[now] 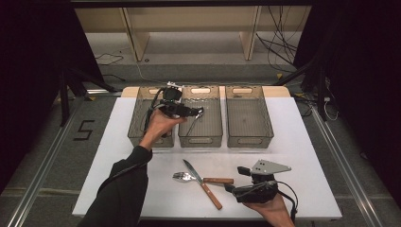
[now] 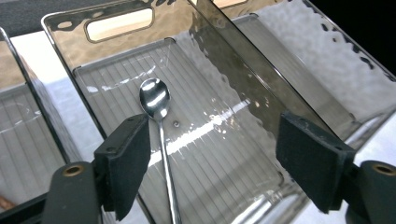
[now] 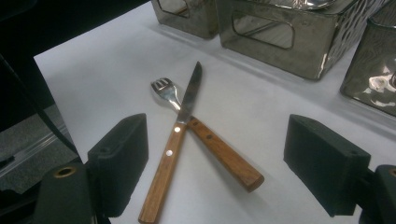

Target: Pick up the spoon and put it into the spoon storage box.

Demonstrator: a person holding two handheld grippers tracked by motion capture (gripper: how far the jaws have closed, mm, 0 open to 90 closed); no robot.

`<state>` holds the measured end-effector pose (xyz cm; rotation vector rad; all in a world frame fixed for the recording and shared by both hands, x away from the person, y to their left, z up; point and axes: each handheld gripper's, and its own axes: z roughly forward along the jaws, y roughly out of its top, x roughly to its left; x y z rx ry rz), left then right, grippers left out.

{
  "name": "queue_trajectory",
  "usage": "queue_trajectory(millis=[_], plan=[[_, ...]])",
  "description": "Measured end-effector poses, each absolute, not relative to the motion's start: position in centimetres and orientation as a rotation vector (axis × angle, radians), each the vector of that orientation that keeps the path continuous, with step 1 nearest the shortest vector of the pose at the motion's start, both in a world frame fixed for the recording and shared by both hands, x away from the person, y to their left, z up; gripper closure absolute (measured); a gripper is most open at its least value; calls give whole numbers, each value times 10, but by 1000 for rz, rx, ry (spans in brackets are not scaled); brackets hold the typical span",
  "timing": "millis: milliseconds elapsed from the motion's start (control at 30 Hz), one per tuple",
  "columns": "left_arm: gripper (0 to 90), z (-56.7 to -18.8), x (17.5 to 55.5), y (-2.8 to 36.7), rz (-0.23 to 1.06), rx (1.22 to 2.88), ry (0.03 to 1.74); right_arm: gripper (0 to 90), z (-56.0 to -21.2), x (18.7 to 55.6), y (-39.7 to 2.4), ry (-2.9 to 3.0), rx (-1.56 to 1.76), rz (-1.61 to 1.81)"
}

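Note:
A metal spoon (image 2: 156,100) lies on the ribbed floor of the middle smoky plastic bin (image 1: 201,139), its bowl toward the far end. My left gripper (image 1: 198,112) hovers over that bin, open, and the spoon (image 1: 194,124) lies free below its left pad (image 2: 128,158). On the white table near the front, a wooden-handled knife (image 3: 180,126) lies crossed over a wooden-handled fork (image 3: 219,154). My right gripper (image 3: 217,168) sits low just right of the knife (image 1: 203,184) and fork (image 1: 187,177), open, pads apart with nothing between them.
Three smoky bins stand side by side at the back of the white table (image 1: 293,142): the left bin (image 1: 139,127), the middle one, and the right bin (image 1: 249,139). Cables and wooden furniture legs lie on the floor beyond.

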<state>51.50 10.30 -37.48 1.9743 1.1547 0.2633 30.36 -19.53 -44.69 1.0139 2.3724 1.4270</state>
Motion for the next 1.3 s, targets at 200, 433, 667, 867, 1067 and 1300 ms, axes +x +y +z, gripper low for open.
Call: queue_trajectory(millis=[200, 433, 667, 867, 1067, 1300], plan=[[219, -372, 494, 117, 275, 1943, 1135, 227, -447, 304, -195, 2370, 1020, 1422], [200, -377, 466, 135, 308, 1912, 1126, 227, -447, 304, -193, 2375, 1024, 1412], [191, -389, 439, 154, 333, 1881, 1131, 227, -448, 303, -190, 2387, 1035, 1389], [191, -399, 418, 169, 369, 1857, 1149, 229, -445, 301, -185, 2402, 1023, 1375], [191, -409, 399, 181, 381, 1858, 1127, 231, -444, 298, -180, 2406, 1018, 1363], [188, -417, 380, 189, 400, 1841, 1104, 231, -445, 295, -170, 2431, 1000, 1340]])
